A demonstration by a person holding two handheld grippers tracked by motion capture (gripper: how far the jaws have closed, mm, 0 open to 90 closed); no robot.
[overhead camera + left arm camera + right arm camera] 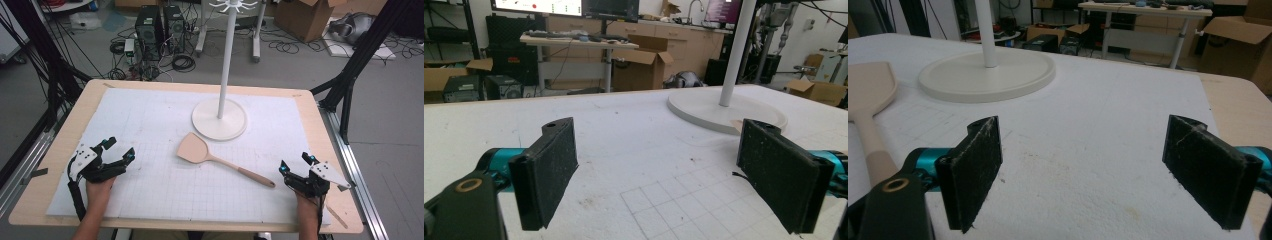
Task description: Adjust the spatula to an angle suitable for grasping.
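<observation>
High view: no legible writing — left gripper (121, 148) and right gripper (295, 163) both gape wide, empty.

A spatula (220, 160) lies on the white mat (150, 125) between both claws; a stand (219, 117) rises just beyond it.

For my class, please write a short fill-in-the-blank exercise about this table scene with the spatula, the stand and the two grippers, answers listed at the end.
1. The spatula lies with its handle end pointing toward the ____ gripper.
2. The jaws of the left gripper stand ____.
3. The white stand has a base shaped like a ____.
4. The right gripper holds ____.

Missing words: right; open; circle; nothing
</observation>
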